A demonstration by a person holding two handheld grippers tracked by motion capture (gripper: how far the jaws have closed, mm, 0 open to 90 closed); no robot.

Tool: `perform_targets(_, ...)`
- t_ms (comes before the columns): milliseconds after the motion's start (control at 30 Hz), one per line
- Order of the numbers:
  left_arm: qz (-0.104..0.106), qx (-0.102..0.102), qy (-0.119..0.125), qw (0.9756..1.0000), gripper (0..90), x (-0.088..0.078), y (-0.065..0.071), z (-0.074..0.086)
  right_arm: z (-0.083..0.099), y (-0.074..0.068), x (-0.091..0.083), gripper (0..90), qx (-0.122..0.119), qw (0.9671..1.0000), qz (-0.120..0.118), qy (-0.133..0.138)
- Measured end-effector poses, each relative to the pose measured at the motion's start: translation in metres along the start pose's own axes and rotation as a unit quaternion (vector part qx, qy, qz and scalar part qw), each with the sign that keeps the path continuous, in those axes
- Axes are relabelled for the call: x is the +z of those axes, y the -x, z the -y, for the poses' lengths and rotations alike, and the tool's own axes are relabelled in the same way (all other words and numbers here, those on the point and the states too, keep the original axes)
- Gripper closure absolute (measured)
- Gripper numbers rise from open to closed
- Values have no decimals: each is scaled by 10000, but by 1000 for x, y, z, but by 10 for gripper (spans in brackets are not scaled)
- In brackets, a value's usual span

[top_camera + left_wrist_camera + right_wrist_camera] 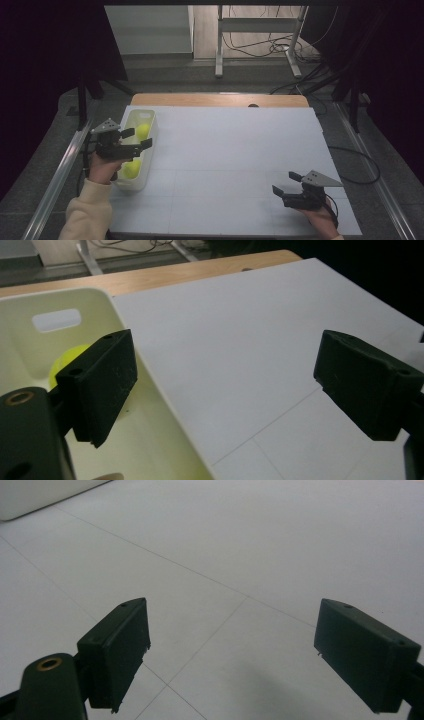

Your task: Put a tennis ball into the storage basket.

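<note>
Yellow balls (142, 131) lie in the white bin (150, 150); both hand-held grippers, left (136, 139) and right (284, 183), are released.

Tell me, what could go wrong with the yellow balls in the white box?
The left gripper hangs open over the white bin, which stands at the table's left edge. A bump from that hand might push the bin off the side. One jaw sits close above a yellow ball, so a careless move could knock it or the second ball around instead of catching it.
</note>
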State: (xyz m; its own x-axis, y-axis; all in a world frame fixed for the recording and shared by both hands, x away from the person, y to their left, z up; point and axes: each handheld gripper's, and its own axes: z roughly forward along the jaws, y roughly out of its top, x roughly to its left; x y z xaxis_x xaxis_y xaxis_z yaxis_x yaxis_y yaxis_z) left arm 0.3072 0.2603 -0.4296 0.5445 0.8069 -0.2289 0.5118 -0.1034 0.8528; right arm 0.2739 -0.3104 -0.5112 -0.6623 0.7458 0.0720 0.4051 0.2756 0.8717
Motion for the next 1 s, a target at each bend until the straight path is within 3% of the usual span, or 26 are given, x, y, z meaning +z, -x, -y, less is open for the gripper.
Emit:
perform_targets(67,58,113,54,9999,118,-2,6,2,0,0,0,152,-4,10000,-16,9)
perform_targets(167,381,235,228,9987,138,-6,20,8,-1,-2,0,152,-54,10000,-50,48)
perform_targets(600,558,515,340,9965,135,1,48,24,-2,-5,1,152,-109,9999,-105,69)
perform_targets(1000,776,550,244,9952,135,12,66,50,-3,-7,3,152,-103,9998,-157,36)
